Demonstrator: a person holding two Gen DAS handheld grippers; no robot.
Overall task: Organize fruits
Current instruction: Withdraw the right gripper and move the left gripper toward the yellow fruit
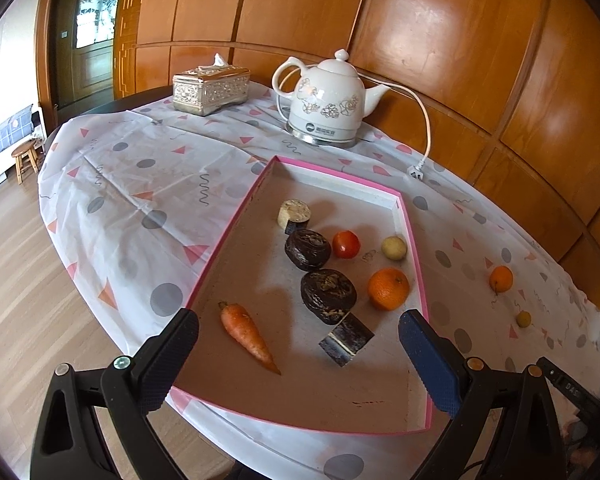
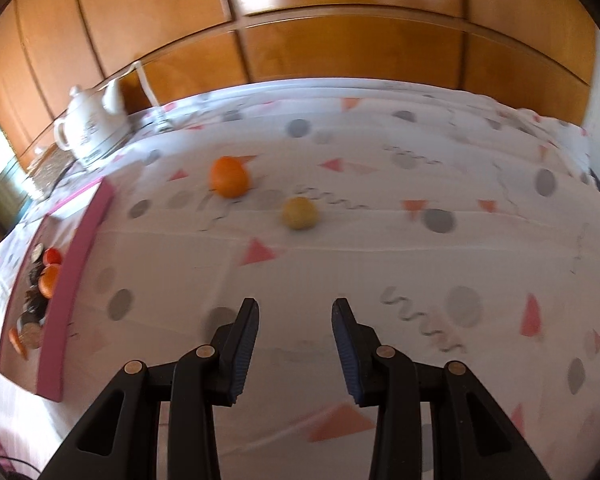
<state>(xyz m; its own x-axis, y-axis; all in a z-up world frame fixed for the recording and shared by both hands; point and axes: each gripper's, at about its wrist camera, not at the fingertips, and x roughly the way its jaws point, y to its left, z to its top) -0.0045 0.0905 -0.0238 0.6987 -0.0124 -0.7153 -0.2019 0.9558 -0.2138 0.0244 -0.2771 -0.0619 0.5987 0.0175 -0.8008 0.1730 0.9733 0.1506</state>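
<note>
Each black gripper (image 1: 298, 330) (image 2: 295, 308) bears ribbed blue pads and brass-coloured screws.

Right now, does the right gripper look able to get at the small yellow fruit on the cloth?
Probably yes. The right gripper is open with nothing between its jaws, and only bare cloth lies between it and the yellow fruit; the orange sits clear.
</note>
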